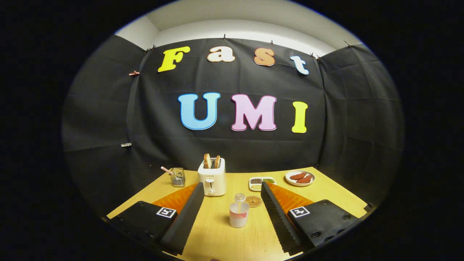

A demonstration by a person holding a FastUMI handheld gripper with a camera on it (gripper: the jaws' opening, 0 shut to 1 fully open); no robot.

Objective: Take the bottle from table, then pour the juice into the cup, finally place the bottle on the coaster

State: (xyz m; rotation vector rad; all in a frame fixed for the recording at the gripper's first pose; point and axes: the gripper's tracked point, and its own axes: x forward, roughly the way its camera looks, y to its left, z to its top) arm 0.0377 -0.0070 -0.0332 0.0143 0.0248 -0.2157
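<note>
1. Gripper [232,197] spread wide, holding nothing, lined up on bottle [239,214] standing between fingers.
2. Coaster [253,201] just right-far of bottle.
3. Cup [177,177] far left, beside toaster [212,179].

1. We see the hand-held gripper [232,214] only in part: the rear of both fingers runs out of the view, and the inner faces of their ribbed pads [188,217] are turned from us.
2. Beyond the fingers, the small tray [261,183] holds fillings too small for us to identify.
3. The left finger covers part of the bench [217,239] below the glass [178,177].
4. Whether the bottle [239,214] between the fingers stands apart from the coaster [253,201] just behind it, we cannot tell.
5. The toaster [212,179] hides the wall's foot behind it.
</note>
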